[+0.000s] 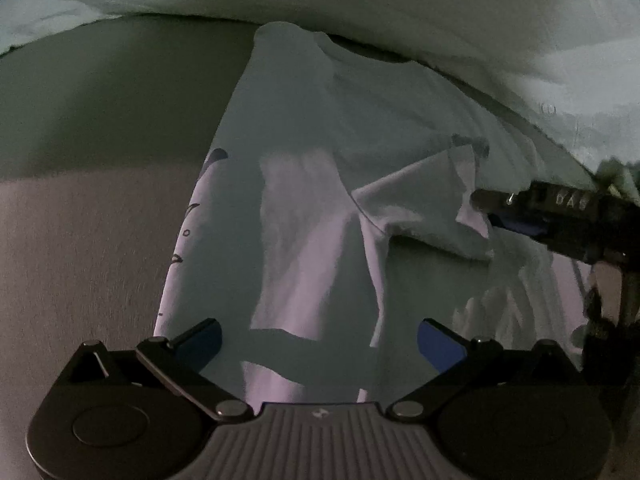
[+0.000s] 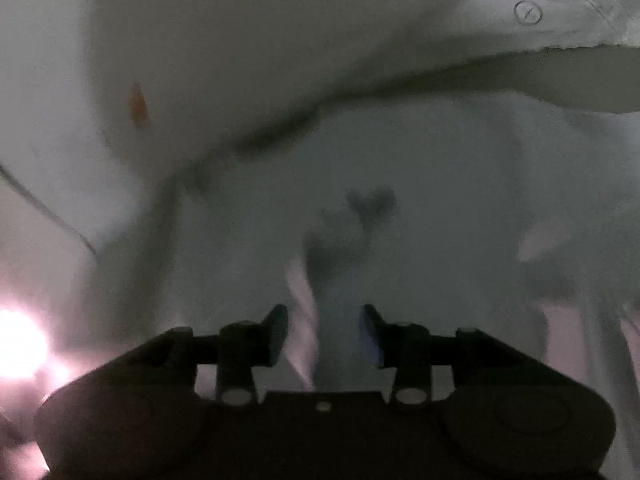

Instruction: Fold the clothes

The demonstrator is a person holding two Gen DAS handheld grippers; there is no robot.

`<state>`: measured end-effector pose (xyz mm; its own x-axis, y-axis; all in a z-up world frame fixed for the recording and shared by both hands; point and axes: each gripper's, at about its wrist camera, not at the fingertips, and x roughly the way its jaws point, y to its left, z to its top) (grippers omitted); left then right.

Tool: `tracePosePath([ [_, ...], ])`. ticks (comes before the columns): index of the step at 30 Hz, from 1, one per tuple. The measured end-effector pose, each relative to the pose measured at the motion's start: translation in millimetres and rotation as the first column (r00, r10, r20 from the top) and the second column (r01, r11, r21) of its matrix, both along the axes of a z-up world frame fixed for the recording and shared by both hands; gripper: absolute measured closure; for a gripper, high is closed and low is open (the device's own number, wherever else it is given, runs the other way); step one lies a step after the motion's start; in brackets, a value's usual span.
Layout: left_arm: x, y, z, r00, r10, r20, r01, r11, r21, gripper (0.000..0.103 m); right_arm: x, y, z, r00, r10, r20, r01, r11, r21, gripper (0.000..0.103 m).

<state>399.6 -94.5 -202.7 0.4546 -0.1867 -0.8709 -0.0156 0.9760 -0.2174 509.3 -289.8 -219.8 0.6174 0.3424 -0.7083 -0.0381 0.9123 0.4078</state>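
Left gripper [image 1: 318, 340]: one, jaws wide apart over the near hem of the white garment [image 1: 304, 216], nothing clamped. Garment: one, spread rumpled on the grey surface [image 1: 88, 216]. Right gripper [image 1: 486, 204]: one, at the garment's far-right fold (jaws parted, cloth between, grip unclear). Step judged: re-gripping; a firm pinch is called for next.

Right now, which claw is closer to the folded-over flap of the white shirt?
Right. The right claw sits at the flap's edge, fabric between its open fingers. The left claw hangs open nearer the camera, above the shirt's lower part.
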Motion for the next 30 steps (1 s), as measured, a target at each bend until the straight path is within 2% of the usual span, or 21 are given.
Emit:
tracePosePath([
  [2, 1.4, -0.9, 0.4, 1.000, -0.011, -0.006, 0.011, 1.000, 0.002, 0.000, -12.5, 3.9, 6.1, 1.000, -0.001, -0.006, 0.000, 0.999, -0.048, 0.066],
  [6, 7.0, -4.0, 2.5, 1.000, -0.021, -0.010, 0.021, 1.000, -0.010, 0.000, -53.1, -30.8, 20.5, 0.983, -0.183, 0.010, 0.182, 0.981, 0.065, 0.056],
  [8, 9.9, -11.8, 6.8, 0.999, -0.051, 0.011, 0.051, 0.999, 0.006, 0.000, -77.0, -57.4, 23.3, 0.943, -0.332, 0.007, 0.329, 0.938, 0.109, 0.055],
  [10, 14.2, -23.7, 12.4, 0.994, -0.103, 0.047, 0.100, 0.994, 0.051, 0.000, -102.7, -85.2, 24.7, 0.873, -0.487, 0.009, 0.484, 0.870, 0.090, 0.053],
  [13, 23.5, -41.8, 14.6, 0.980, -0.178, 0.086, 0.167, 0.978, 0.122, 0.000, -125.6, -121.0, 21.1, 0.785, -0.619, 0.000, 0.619, 0.785, 0.041, 0.051],
  [15, 33.9, -53.3, 14.4, 0.973, -0.211, 0.093, 0.197, 0.970, 0.143, 0.000, -131.9, -138.2, 16.1, 0.753, -0.658, -0.022, 0.658, 0.752, 0.046, 0.051],
  [18, 46.8, -68.4, 21.5, 0.966, -0.231, 0.117, 0.218, 0.969, 0.114, 0.000, -136.9, -156.2, 7.1, 0.720, -0.691, -0.067, 0.692, 0.708, 0.141, 0.051],
  [21, 55.6, -87.4, 29.3, 0.951, -0.266, 0.155, 0.254, 0.963, 0.093, 0.000, -137.7, -162.7, 1.0, 0.696, -0.712, -0.089, 0.710, 0.665, 0.233, 0.046],
  [25, 66.0, -112.2, 31.8, 0.935, -0.313, 0.165, 0.305, 0.950, 0.073, 0.000, -116.5, -163.7, 0.3, 0.720, -0.694, -0.009, 0.684, 0.708, 0.174, 0.045],
  [28, 75.0, -125.6, 31.6, 0.932, -0.328, 0.154, 0.323, 0.945, 0.056, 0.000, -87.3, -166.5, 2.2, 0.757, -0.652, 0.051, 0.650, 0.759, 0.050, 0.045],
  [30, 77.6, -132.5, 32.4, 0.927, -0.340, 0.158, 0.332, 0.940, 0.071, 0.000, -72.5, -172.4, 2.2, 0.764, -0.641, 0.074, 0.643, 0.766, -0.001, 0.045],
])
